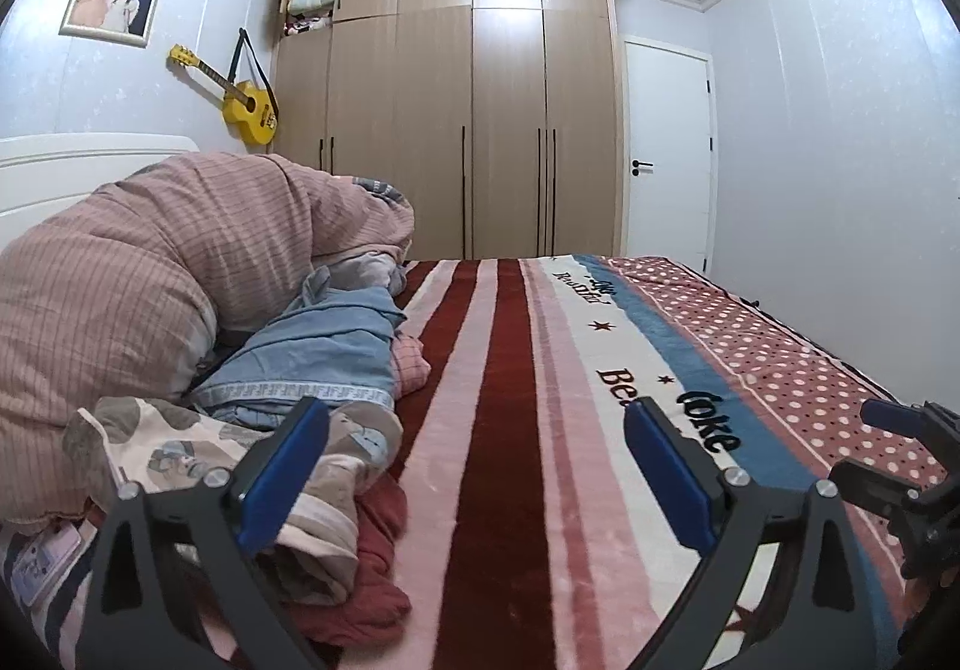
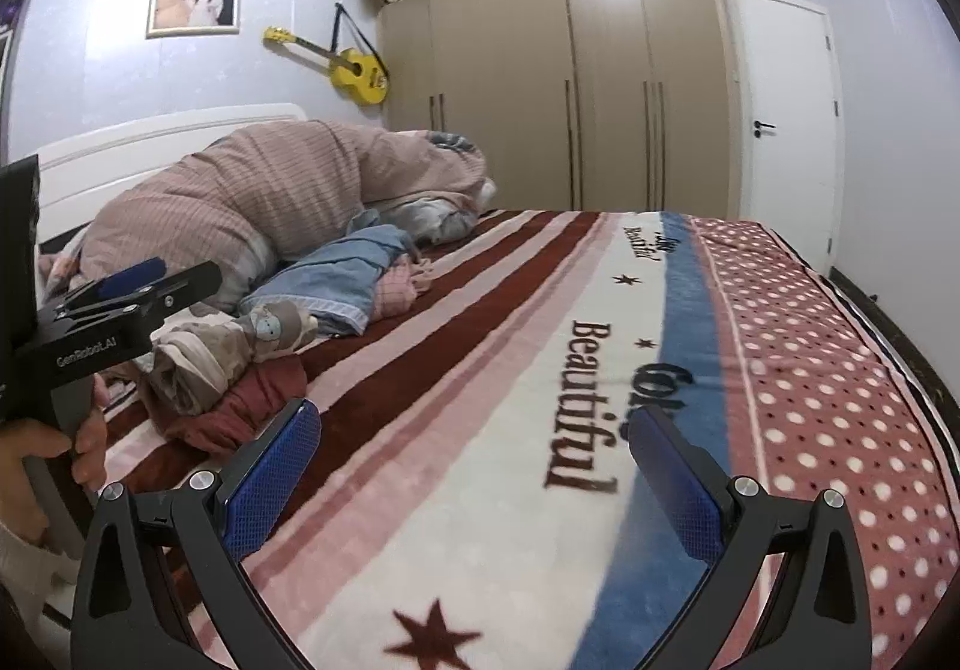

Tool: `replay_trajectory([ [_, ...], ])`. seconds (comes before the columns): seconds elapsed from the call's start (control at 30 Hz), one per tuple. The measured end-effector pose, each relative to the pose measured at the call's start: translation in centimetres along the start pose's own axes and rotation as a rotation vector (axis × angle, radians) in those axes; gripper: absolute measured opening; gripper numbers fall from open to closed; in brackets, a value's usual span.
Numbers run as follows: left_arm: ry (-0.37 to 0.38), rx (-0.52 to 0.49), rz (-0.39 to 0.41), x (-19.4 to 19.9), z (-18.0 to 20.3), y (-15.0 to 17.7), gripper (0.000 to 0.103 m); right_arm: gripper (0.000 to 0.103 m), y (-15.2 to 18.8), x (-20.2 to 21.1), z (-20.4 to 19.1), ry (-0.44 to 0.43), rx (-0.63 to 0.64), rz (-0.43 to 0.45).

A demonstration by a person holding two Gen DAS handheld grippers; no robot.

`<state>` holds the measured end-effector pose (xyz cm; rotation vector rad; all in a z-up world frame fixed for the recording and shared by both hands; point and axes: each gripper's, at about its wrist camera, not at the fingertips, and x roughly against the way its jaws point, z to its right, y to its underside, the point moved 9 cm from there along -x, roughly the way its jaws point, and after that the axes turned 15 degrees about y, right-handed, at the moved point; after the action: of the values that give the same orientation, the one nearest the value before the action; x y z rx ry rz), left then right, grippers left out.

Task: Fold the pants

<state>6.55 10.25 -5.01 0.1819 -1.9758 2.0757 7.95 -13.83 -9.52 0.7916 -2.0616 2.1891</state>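
A heap of clothes lies on the bed's left side: light blue pants (image 1: 312,358) with a patterned waistband, a cartoon-print garment (image 1: 198,460) and a dark red garment (image 1: 372,580). The heap also shows in the right wrist view, with the blue pants (image 2: 336,280) behind the print garment (image 2: 240,340) and the red one (image 2: 240,406). My left gripper (image 1: 474,466) is open and empty, low over the blanket, its left finger against the heap. My right gripper (image 2: 474,472) is open and empty over the striped blanket (image 2: 510,370), right of the heap.
A bunched pink quilt (image 1: 150,262) lies behind the clothes by the white headboard (image 2: 150,142). A wooden wardrobe (image 1: 468,118), a white door (image 1: 666,148) and a yellow guitar (image 1: 246,106) line the far walls. The bed's right edge (image 2: 888,322) drops off.
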Motion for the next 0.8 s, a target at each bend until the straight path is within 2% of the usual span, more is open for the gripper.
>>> replay_trajectory([
  [0.13, 0.016, 0.018, 0.007, 0.7, 0.8, 0.1, 0.102, 0.102, 0.2, 1.4, 1.0, 0.022, -0.007, 0.003],
  [0.53, 0.023, 0.061, -0.021, 1.5, 1.7, 1.0, 0.102, 0.102, 1.0, 3.1, 2.3, 0.042, -0.028, -0.001],
  [0.8, -0.006, 0.016, -0.021, 2.2, 2.6, 0.7, 0.102, 0.102, 0.9, 4.1, 2.8, 0.042, -0.035, 0.005],
])
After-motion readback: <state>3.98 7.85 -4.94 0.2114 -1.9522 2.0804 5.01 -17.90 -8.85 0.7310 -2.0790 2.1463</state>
